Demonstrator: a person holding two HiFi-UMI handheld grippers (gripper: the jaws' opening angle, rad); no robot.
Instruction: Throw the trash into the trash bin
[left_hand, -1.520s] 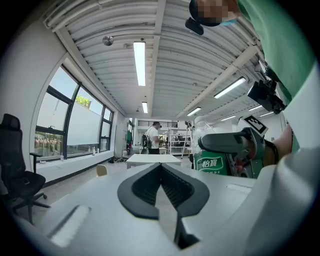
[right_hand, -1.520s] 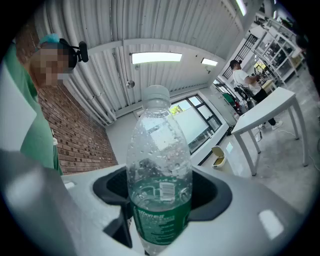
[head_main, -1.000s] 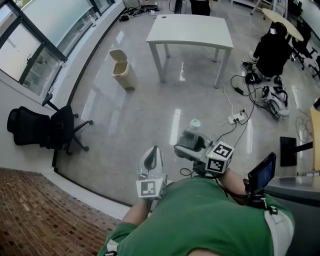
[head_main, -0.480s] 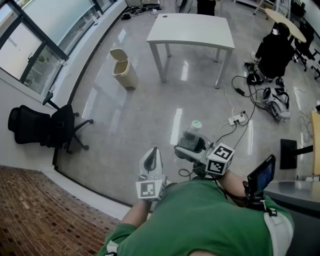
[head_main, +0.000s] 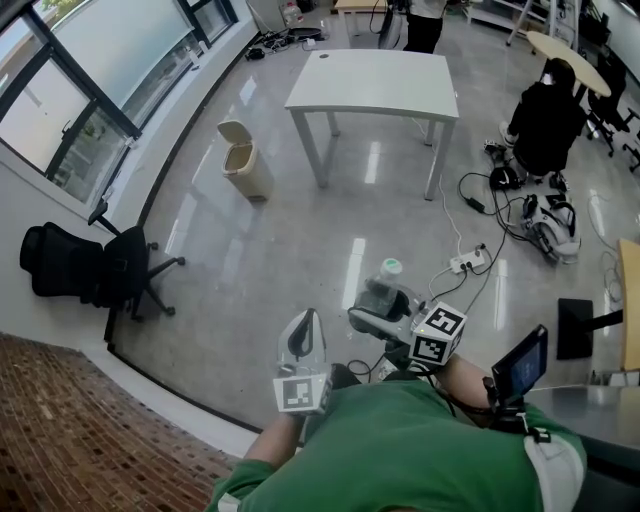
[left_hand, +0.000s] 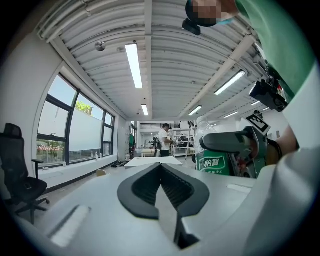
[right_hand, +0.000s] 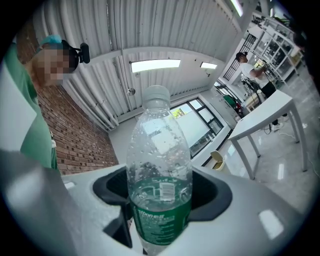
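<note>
A clear plastic bottle (right_hand: 159, 170) with a green label and white cap stands upright between the jaws of my right gripper (right_hand: 162, 200), which is shut on it. In the head view the bottle (head_main: 383, 285) rises in front of my chest, held by the right gripper (head_main: 385, 310). My left gripper (head_main: 302, 335) is beside it to the left, shut and empty; its jaws meet in the left gripper view (left_hand: 161, 186). The beige trash bin (head_main: 243, 160) stands on the floor far ahead to the left, near the white table (head_main: 372, 82); the trash bin (right_hand: 217, 160) also shows small in the right gripper view.
A black office chair (head_main: 95, 270) stands at left by the window wall. Cables and a power strip (head_main: 468, 262) lie on the glossy floor at right. A person in black (head_main: 545, 120) sits on the floor far right. A brick ledge (head_main: 70, 430) is at lower left.
The view has shifted forward slightly; the table and bin sit a little lower and left in the frame. Both grippers keep their pose, the bottle still held.
</note>
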